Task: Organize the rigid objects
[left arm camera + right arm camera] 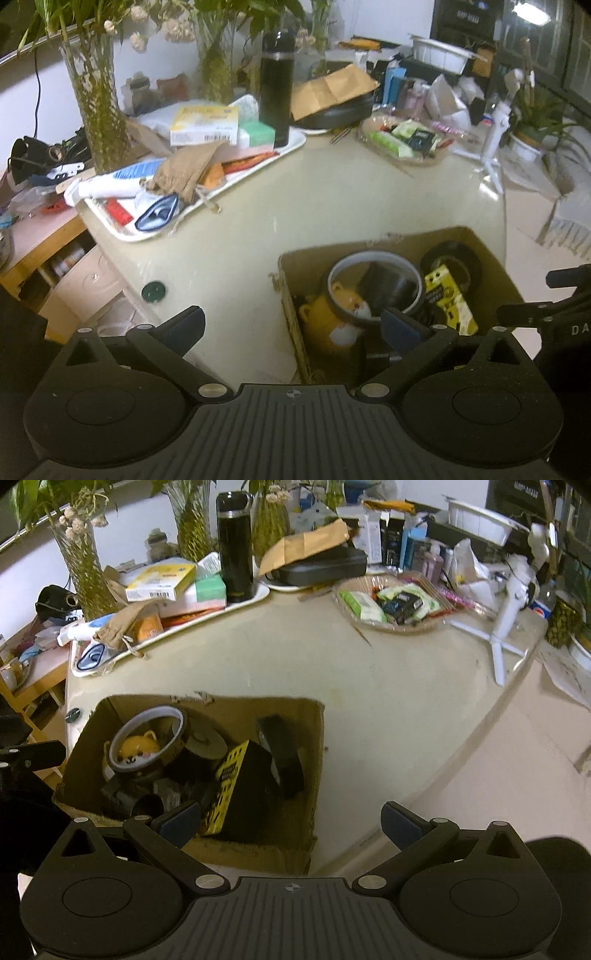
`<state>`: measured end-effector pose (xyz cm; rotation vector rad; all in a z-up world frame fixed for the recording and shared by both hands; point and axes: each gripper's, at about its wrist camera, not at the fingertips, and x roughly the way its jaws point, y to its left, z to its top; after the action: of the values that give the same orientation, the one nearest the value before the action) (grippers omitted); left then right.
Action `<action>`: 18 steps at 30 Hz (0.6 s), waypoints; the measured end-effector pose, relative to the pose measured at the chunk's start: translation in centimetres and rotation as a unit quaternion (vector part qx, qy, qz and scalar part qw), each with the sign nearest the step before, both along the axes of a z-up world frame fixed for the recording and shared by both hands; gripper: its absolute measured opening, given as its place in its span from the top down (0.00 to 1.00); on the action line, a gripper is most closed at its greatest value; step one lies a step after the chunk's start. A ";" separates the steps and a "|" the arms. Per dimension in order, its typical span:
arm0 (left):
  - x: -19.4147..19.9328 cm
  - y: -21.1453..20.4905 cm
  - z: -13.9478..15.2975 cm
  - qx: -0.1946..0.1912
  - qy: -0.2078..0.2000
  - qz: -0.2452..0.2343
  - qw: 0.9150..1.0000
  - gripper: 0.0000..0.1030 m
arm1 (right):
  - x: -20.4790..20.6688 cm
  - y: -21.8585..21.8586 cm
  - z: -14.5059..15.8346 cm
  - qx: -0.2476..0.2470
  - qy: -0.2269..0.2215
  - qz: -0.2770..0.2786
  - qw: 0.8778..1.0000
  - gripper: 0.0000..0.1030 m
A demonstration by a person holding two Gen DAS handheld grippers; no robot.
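Two hand-held grippers hang above the desk, the left hand-held gripper (pixel 293 328) and right hand-held gripper (pixel 291 821) both spread wide with nothing between their blue pads. By the desk's near edge a rough cardboard box (pixel 258 710) already gathers the rigid things, probably so loose items stay corralled: a glossy tape roll (pixel 147 738) ringing an orange bear figure (pixel 138 751), a matte black tape roll (pixel 280 760), and a yellow-and-black carton (pixel 227 779) leaning on edge. Toward the far left corner a white tray (pixel 291 146) carries a smooth black flask (pixel 275 83).
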<state>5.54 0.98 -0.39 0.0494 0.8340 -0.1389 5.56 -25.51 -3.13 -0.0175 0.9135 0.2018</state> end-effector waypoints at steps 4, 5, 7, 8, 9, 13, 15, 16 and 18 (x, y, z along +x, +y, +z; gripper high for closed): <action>-0.3 -0.1 -0.5 -0.001 0.023 0.002 1.000 0.00 | -0.3 0.3 -0.8 0.008 0.020 0.003 1.000 0.00; -0.3 -0.1 -0.7 0.000 0.031 0.004 1.000 0.00 | -0.4 0.5 -1.0 0.009 0.025 0.004 1.000 0.00; -0.4 -0.2 -1.1 0.000 0.046 0.004 0.999 0.00 | -0.6 0.7 -1.3 0.012 0.033 0.008 0.999 0.00; -0.5 -0.3 -1.3 -0.001 0.054 0.004 0.999 0.00 | -0.8 0.9 -1.5 0.012 0.036 0.010 0.999 0.00; -0.6 -0.4 -1.4 -0.002 0.060 0.003 0.998 0.00 | -0.8 1.0 -1.6 0.010 0.039 0.012 0.999 0.00; -1.2 -1.0 -1.9 0.003 0.077 -0.010 0.997 0.00 | -1.0 1.4 -2.0 0.000 0.047 0.015 0.999 0.00; -1.4 -1.3 -2.2 0.005 0.086 -0.016 0.996 0.00 | -1.0 1.5 -2.0 -0.003 0.049 0.015 0.999 0.00; -1.4 -1.4 -2.3 0.007 0.088 -0.017 0.996 0.00 | -0.9 1.5 -2.1 -0.003 0.050 0.016 0.999 0.00; -1.4 -1.5 -2.4 0.010 0.090 -0.016 0.996 0.00 | -1.0 1.6 -2.2 -0.004 0.052 0.017 0.999 0.00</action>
<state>4.18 -0.51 -2.77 0.0705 1.0150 -0.1675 4.60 -23.91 -5.29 -0.0297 1.0175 0.2324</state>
